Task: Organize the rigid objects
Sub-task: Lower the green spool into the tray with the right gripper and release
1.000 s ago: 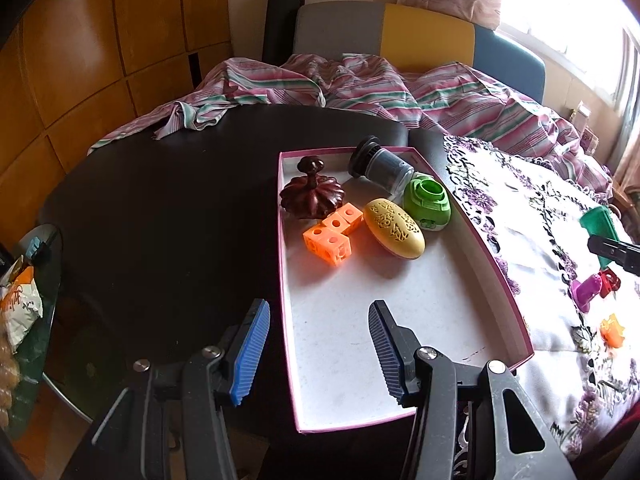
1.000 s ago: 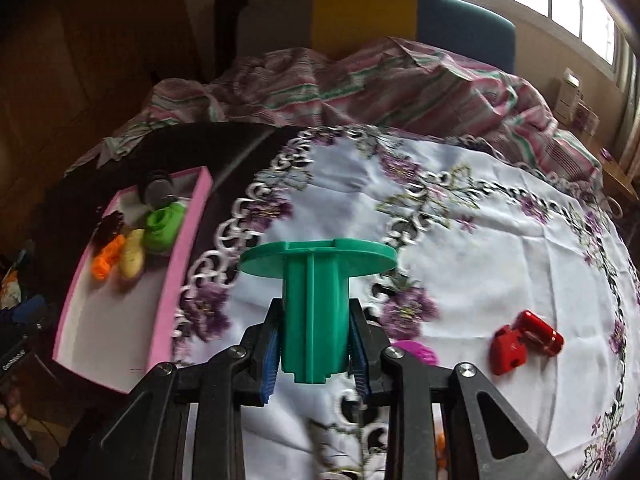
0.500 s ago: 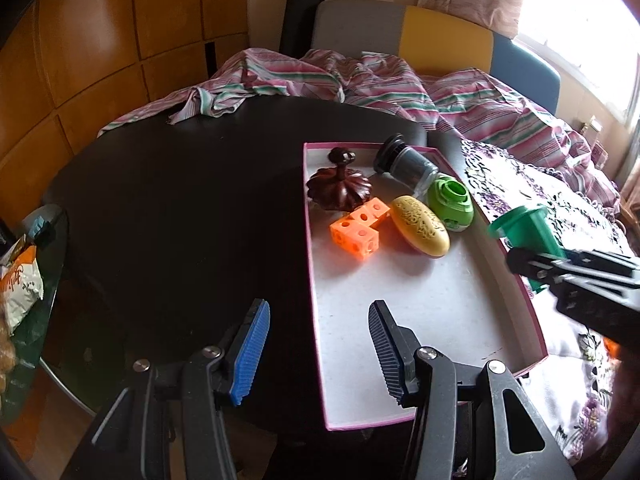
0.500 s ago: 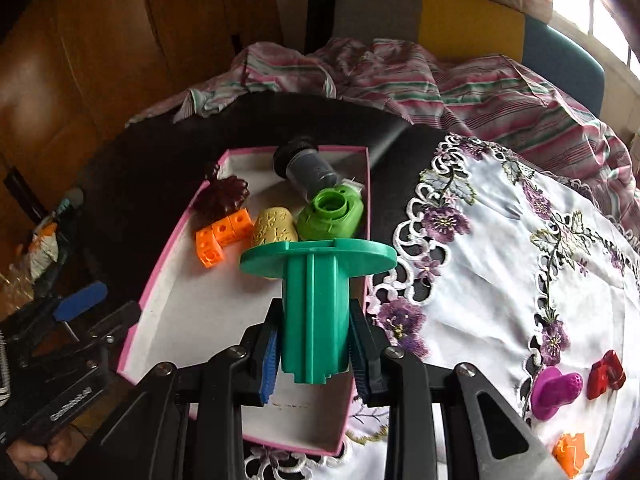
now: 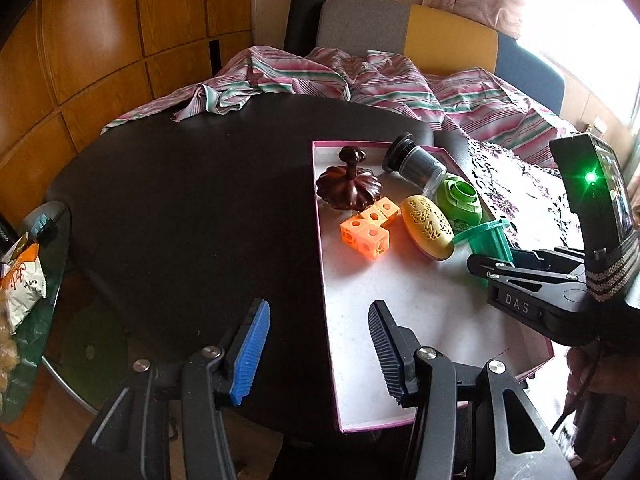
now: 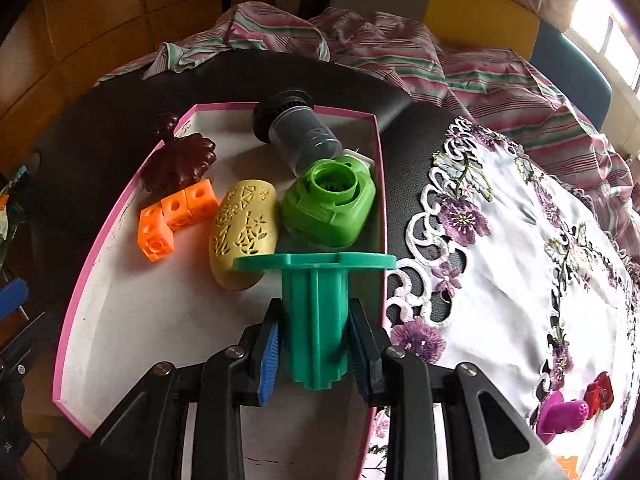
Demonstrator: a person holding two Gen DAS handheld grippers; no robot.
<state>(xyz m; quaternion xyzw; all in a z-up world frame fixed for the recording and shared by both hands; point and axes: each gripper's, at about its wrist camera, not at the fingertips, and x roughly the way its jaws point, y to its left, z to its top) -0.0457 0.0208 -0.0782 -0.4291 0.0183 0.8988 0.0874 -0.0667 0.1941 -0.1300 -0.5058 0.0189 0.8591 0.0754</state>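
Observation:
My right gripper [image 6: 316, 354] is shut on a teal green plastic spool [image 6: 316, 312], held over the right side of the pink-rimmed white tray [image 6: 120, 320]; it also shows in the left wrist view [image 5: 490, 242]. In the tray lie a yellow oval case [image 6: 244, 232], a light green part [image 6: 330, 204], orange linked cubes [image 6: 172, 214], a brown lid with a knob [image 6: 180, 160] and a dark jar [image 6: 300, 132]. My left gripper [image 5: 318, 350] is open and empty at the tray's [image 5: 400, 320] near left corner.
The black round table [image 5: 180, 200] holds a white embroidered cloth [image 6: 540, 260] with a magenta piece [image 6: 564, 416] and a red piece [image 6: 600, 394] on it. Striped fabric [image 5: 360, 84] lies at the far edge. A glass side table [image 5: 28, 280] with snack bags stands at left.
My right gripper has carried the teal spool leftward from above the cloth to over the tray, close to the yellow case. My left gripper has stayed open.

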